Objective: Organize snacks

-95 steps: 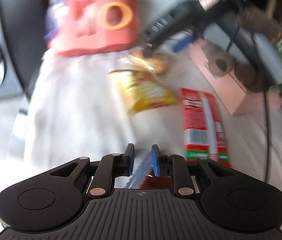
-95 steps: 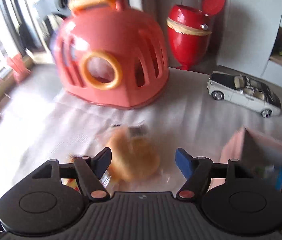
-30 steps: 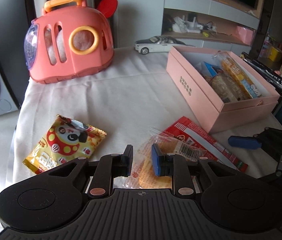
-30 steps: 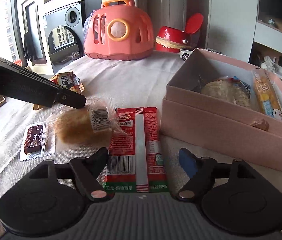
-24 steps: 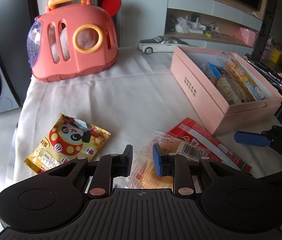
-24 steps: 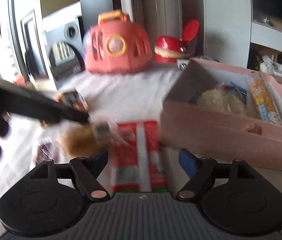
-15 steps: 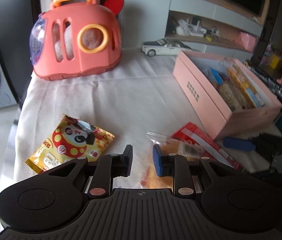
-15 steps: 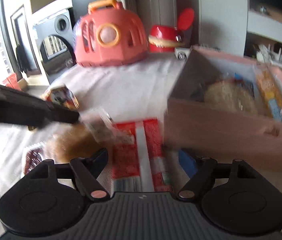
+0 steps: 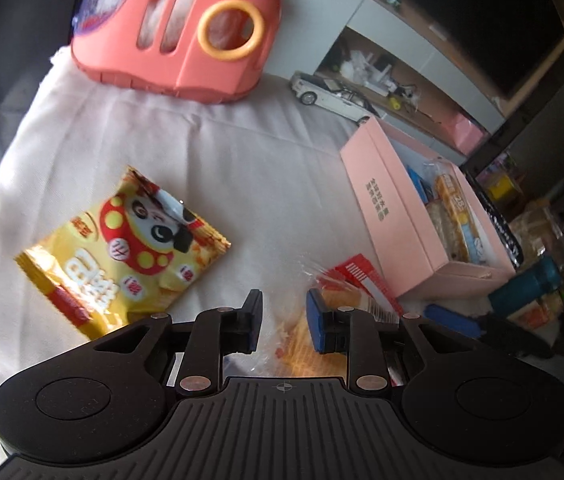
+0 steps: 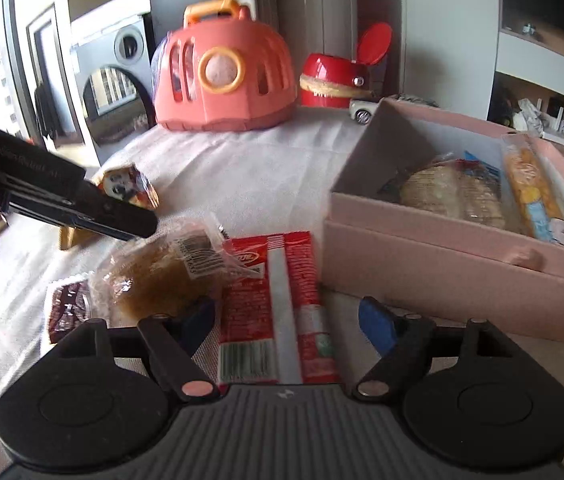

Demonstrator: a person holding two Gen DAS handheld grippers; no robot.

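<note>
The left gripper (image 9: 284,322), jaws nearly closed and empty, is hovering over the soft, crushable clear-wrapped brown bun (image 10: 158,270) lying beside the pink cardboard box (image 10: 454,264), best pinched by its crinkly wrapper edge, while the right gripper (image 10: 288,322) is standing open

Left gripper (image 9: 284,316) rolled and slid toward the bench's left edge; jaws slightly wider, above the clear-wrapped pastry (image 9: 302,332). Pastry wrapper end (image 10: 202,248) now overlaps the red packet (image 10: 278,304).
</note>
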